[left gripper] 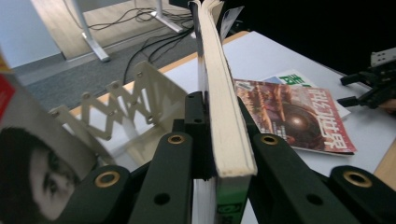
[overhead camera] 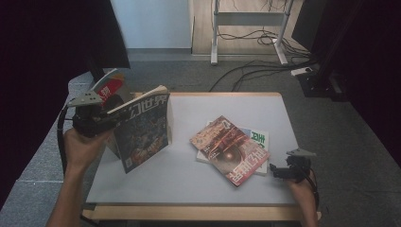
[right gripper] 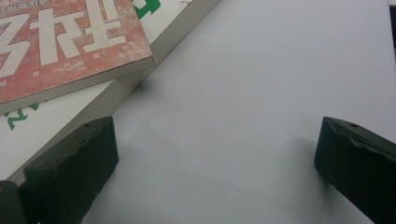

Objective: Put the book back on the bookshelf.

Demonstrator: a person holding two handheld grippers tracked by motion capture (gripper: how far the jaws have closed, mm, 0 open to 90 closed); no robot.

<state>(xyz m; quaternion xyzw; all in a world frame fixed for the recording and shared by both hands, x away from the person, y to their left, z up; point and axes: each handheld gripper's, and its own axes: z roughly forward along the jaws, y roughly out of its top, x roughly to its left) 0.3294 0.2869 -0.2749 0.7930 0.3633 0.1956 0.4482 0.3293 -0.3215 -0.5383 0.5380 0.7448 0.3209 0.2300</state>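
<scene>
A left gripper (overhead camera: 109, 109) clamps a blue magazine (overhead camera: 142, 132) by its edge, holding it tilted above the table's (overhead camera: 189, 184) left side, beside a white rack (left gripper: 135, 100). The right gripper (overhead camera: 279, 171), jaws wide apart and empty, rests on the table just beside a red magazine (overhead camera: 230, 149) stacked on a white book (overhead camera: 259, 138).

A red magazine (overhead camera: 231, 149) lies on a white book (overhead camera: 257, 138) on the table (overhead camera: 189, 175). A white folding rack (left gripper: 126, 100) stands at the table's left edge.
</scene>
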